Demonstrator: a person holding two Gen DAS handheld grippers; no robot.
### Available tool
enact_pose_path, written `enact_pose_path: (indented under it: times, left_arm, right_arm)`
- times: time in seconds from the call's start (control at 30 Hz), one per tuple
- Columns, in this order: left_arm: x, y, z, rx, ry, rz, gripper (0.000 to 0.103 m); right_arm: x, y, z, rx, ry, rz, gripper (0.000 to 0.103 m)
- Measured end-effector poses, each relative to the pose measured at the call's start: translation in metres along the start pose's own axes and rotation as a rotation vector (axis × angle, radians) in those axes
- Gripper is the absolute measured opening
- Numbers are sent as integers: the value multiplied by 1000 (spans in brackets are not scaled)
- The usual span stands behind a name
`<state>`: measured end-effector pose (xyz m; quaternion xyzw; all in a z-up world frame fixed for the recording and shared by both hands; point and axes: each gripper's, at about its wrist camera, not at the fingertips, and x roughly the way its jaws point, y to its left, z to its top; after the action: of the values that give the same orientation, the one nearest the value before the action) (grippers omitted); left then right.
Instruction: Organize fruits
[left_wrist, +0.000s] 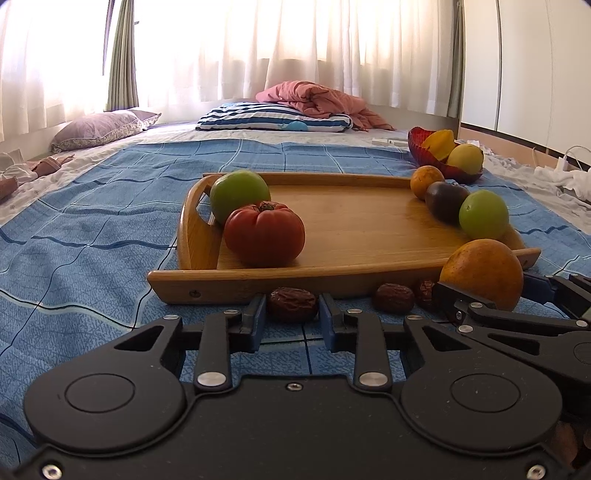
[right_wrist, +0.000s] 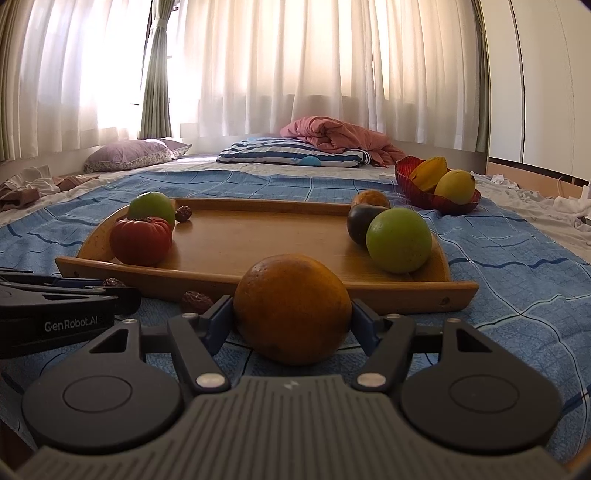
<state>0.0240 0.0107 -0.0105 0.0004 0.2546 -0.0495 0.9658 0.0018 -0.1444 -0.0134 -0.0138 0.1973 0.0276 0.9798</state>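
Observation:
A wooden tray (left_wrist: 351, 221) lies on the blue bedspread and holds a red tomato (left_wrist: 264, 232), two green fruits (left_wrist: 238, 194) (left_wrist: 484, 214), a dark fruit (left_wrist: 445, 201) and an orange fruit (left_wrist: 426, 181). My left gripper (left_wrist: 291, 314) is shut on a dried red date (left_wrist: 292, 303) in front of the tray. My right gripper (right_wrist: 291, 321) is shut on an orange (right_wrist: 291, 306) resting on the bedspread. The orange also shows in the left wrist view (left_wrist: 482, 271). Two more dates (left_wrist: 393, 297) lie beside it. Another date (right_wrist: 183, 213) sits in the tray.
A red bowl (left_wrist: 419, 147) with a yellow fruit and a starfruit stands at the back right. Pillows (left_wrist: 96, 129), a striped cushion (left_wrist: 273, 118) and a pink blanket (left_wrist: 317, 98) lie near the curtains. Clothes and cables lie at the bed's edges.

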Motion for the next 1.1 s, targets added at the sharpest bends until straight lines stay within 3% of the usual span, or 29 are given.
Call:
enact_pose_path:
  times: [0.7, 1.1]
  left_arm:
    - [-20, -13, 15, 39, -56, -10, 29]
    - [-11, -17, 41, 45, -74, -49, 29]
  right_arm:
    - [-16, -9, 4, 42, -17, 36, 68]
    - [-17, -21, 34, 42, -90, 50, 68]
